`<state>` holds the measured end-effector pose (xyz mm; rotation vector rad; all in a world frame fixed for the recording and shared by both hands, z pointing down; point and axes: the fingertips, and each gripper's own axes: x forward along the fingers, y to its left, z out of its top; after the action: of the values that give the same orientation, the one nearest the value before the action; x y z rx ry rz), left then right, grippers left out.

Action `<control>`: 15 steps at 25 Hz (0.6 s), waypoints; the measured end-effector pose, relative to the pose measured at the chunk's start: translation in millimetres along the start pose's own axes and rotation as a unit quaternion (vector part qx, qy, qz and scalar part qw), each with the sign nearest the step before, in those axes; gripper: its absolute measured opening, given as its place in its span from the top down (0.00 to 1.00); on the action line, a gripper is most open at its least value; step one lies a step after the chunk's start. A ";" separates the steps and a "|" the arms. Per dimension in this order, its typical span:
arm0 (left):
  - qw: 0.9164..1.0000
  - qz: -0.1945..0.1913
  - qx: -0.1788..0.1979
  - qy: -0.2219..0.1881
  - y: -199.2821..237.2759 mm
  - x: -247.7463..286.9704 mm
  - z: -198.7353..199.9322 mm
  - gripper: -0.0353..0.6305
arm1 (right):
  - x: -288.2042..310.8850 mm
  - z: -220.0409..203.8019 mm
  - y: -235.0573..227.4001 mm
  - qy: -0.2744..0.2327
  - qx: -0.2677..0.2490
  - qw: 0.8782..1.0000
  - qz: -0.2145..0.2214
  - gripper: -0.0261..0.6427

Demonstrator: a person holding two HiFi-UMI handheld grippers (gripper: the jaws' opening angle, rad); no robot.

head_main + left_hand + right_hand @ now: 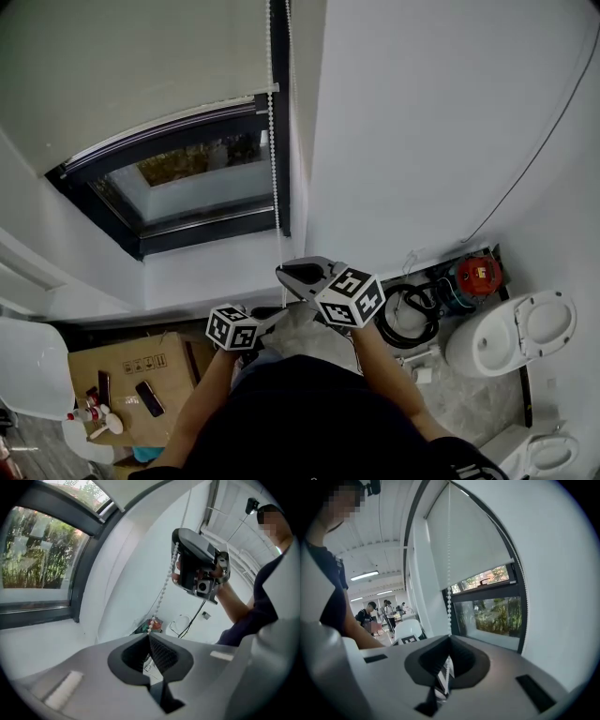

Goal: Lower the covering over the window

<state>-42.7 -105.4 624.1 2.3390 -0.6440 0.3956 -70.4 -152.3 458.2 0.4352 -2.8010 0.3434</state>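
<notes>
The white roller blind [141, 66] fills the head view's 11 o'clock area, plain and smooth. Its bottom rail runs from 8 to 2 o'clock across the dark-framed window [187, 187] (the glass beneath is uncovered). At the window's 3 o'clock edge hangs the white bead chain [273, 141], its long axis 12 to 6 o'clock. The right gripper [449, 637] has its jaws clamped on the chain. The left gripper [149, 634] pinches it lower down.

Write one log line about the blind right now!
left gripper: shut on bead chain | right gripper: shut on bead chain, higher up | blind: partly down | window: bottom uncovered
</notes>
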 end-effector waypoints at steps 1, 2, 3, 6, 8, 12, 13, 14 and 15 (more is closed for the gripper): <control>1.000 0.000 -0.003 -0.002 1.3 -1.1 1.0 0.93 | -1.1 0.1 -2.4 0.000 -0.001 1.000 -0.003 0.94; 1.000 0.001 -0.003 -0.003 2.4 -2.1 2.1 0.93 | -1.7 0.2 -5.4 0.003 -0.005 1.000 -0.008 0.94; 1.000 0.002 -0.003 -0.004 3.4 -2.9 2.8 0.93 | -1.8 0.3 -8.3 0.006 -0.008 1.000 -0.012 0.94; 1.000 0.004 0.000 0.001 4.1 -3.0 1.8 0.93 | -0.4 -0.9 -11.5 0.012 -0.008 1.000 -0.015 0.94; 0.999 0.009 0.020 0.029 4.0 -0.9 -6.7 0.93 | 3.5 -11.0 -9.0 0.039 -0.015 0.999 -0.013 0.94; 0.996 0.013 0.037 0.078 2.6 2.6 -29.7 0.93 | 12.2 -50.5 -8.8 0.084 0.003 0.996 -0.009 0.94; 0.996 0.012 0.032 0.078 2.0 2.6 -32.8 0.93 | 13.1 -58.3 -9.2 0.088 0.012 0.996 -0.008 0.94; 0.997 0.011 0.027 0.078 1.9 2.3 -35.6 0.93 | 14.1 -65.1 -9.7 0.094 0.017 0.995 -0.008 0.94; 0.997 0.011 0.023 0.078 2.4 1.8 -38.0 0.93 | 15.5 -70.7 -10.1 0.100 0.019 0.995 -0.008 0.94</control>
<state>-46.6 -81.8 653.9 2.3187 -0.5915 0.6027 -64.2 -146.3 530.7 0.4066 -2.5985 0.4134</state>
